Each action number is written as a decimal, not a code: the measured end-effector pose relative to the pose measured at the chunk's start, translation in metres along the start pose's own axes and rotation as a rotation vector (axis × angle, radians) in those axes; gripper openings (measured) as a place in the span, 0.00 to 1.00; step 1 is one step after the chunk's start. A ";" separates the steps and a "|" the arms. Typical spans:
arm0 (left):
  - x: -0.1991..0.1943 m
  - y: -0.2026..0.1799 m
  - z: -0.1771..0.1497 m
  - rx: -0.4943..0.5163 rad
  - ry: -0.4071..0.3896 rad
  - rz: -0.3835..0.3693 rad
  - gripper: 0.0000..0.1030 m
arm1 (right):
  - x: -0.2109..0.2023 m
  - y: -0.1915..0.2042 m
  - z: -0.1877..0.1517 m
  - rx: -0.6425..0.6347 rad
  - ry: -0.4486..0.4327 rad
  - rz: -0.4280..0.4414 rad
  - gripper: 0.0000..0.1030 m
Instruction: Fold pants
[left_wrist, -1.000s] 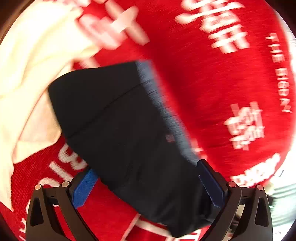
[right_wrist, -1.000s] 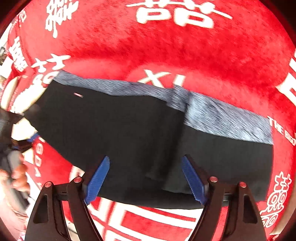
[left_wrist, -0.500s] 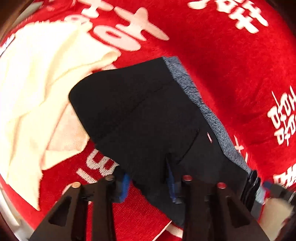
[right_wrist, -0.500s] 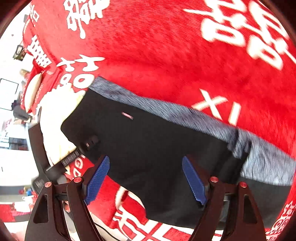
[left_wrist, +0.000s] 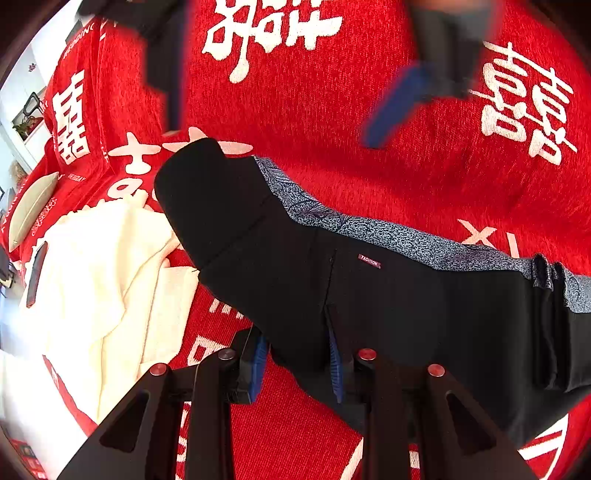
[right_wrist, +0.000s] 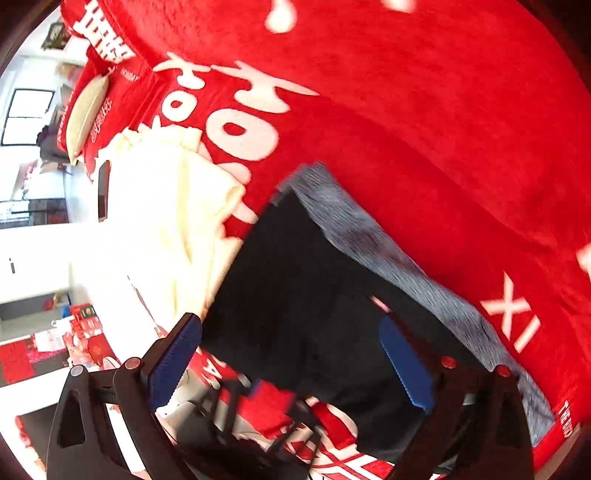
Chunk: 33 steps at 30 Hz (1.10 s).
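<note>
Now, pants (left_wrist: 369, 295): black with a grey speckled band, spread across the red blanket (left_wrist: 332, 147), one end beside a cream cloth (left_wrist: 103, 280).
Left gripper (left_wrist: 297, 363): jaws closing, narrow, pinching the pants' near edge.
Right gripper (right_wrist: 291, 358): jaws opening wide over the black fabric, pads clear of it.
Label: small "FASHION" tag (left_wrist: 369, 260) near the band.

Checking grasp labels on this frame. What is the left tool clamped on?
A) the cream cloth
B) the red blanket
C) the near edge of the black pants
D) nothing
C: in the left wrist view the left tool has its blue pads pinched on the near edge of the black pants; the cream cloth lies apart to the side on the red blanket.
</note>
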<state>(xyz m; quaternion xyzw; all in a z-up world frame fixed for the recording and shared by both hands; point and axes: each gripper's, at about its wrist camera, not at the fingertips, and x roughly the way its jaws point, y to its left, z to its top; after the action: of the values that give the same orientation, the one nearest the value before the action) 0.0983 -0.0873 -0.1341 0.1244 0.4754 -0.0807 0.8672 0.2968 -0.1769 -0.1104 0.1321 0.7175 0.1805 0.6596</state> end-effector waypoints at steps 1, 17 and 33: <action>0.000 -0.001 0.001 -0.002 0.000 0.000 0.29 | 0.007 0.008 0.009 -0.017 0.020 -0.018 0.96; 0.015 0.001 -0.007 -0.016 0.030 0.032 0.29 | 0.090 0.033 0.033 -0.145 0.252 -0.126 0.18; -0.071 -0.056 0.012 0.123 -0.131 -0.088 0.29 | -0.053 -0.063 -0.073 0.020 -0.173 0.266 0.17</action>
<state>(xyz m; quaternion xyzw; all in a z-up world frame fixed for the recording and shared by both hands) 0.0553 -0.1425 -0.0757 0.1509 0.4168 -0.1558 0.8827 0.2322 -0.2623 -0.0855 0.2476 0.6360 0.2468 0.6880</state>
